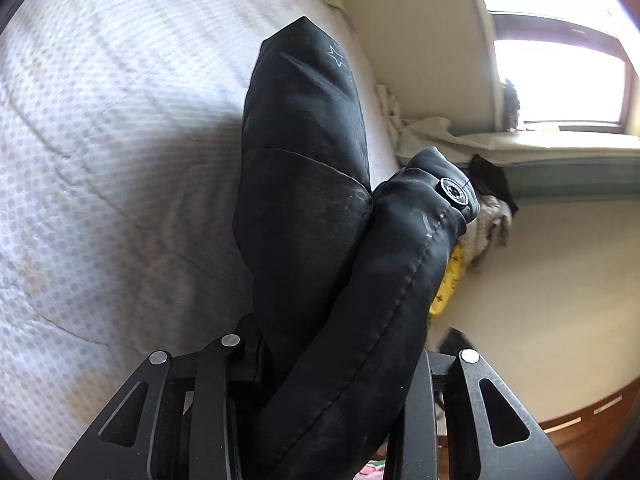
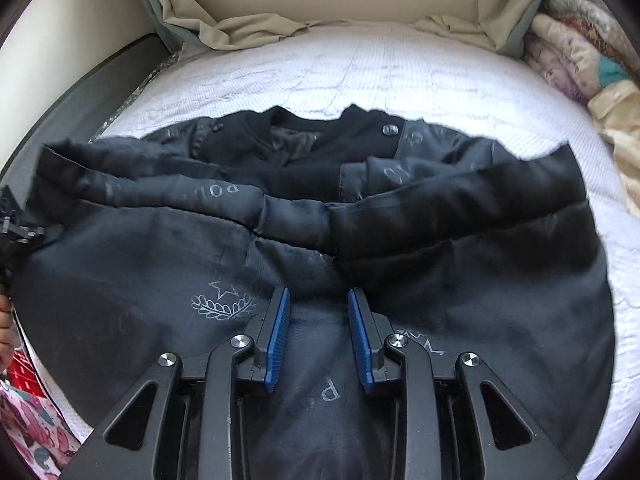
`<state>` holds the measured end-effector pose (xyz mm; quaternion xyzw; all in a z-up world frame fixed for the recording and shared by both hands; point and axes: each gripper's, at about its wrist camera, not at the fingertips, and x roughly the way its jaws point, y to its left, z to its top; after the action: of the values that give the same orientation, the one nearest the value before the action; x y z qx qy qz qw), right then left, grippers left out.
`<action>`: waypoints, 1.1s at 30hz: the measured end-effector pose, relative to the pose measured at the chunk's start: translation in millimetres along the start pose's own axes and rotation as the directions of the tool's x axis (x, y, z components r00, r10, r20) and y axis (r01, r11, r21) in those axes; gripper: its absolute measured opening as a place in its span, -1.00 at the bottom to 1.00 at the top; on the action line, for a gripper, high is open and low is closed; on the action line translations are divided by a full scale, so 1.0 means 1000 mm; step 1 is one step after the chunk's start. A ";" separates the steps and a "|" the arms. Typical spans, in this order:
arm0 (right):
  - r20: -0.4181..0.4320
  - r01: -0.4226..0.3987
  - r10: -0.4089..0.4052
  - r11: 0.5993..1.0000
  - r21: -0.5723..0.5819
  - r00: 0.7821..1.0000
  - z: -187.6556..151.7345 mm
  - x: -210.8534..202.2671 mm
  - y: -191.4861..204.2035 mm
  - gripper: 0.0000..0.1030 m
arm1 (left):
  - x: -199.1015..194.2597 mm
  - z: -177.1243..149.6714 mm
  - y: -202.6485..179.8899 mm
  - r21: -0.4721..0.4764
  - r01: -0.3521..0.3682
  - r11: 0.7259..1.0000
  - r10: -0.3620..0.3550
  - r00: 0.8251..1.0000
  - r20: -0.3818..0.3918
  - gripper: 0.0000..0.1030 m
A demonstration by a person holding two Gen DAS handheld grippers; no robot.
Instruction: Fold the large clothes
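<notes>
A black padded jacket (image 2: pixel 400 216) with pale printed crests lies spread on the bed, collar at the far side. My right gripper (image 2: pixel 318 296) points down onto its near part; the blue pads (image 2: pixel 280 328) pinch a gathered fold of fabric. In the left wrist view a thick roll of the same jacket (image 1: pixel 312 184), with a snap button (image 1: pixel 454 192) on its edge, rises straight out of my left gripper (image 1: pixel 320 360). The cloth fills the jaws and hides the fingertips. That gripper's black frame shows at the left edge of the right wrist view.
A white dotted quilt (image 1: pixel 100 140) covers the bed. Folded blankets (image 2: pixel 580 52) are stacked at the far right, and beige sheets (image 2: pixel 248 28) bunch against the wall. A window (image 1: pixel 560 80) is beyond the bed. A hand (image 2: pixel 6 328) shows at the left edge.
</notes>
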<state>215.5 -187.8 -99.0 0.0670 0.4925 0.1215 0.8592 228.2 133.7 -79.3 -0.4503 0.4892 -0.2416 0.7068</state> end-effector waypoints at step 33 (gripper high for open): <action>-0.070 -0.191 0.231 0.912 0.362 0.970 0.005 0.009 -0.077 -1.00 | 0.132 -0.114 -0.229 0.379 -0.099 0.920 0.109 0.994 -0.005 -0.25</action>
<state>234.9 -259.9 -121.8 0.2661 0.5430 0.1269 0.7863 200.2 -124.6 45.3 -0.2759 0.4659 -0.2993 0.7856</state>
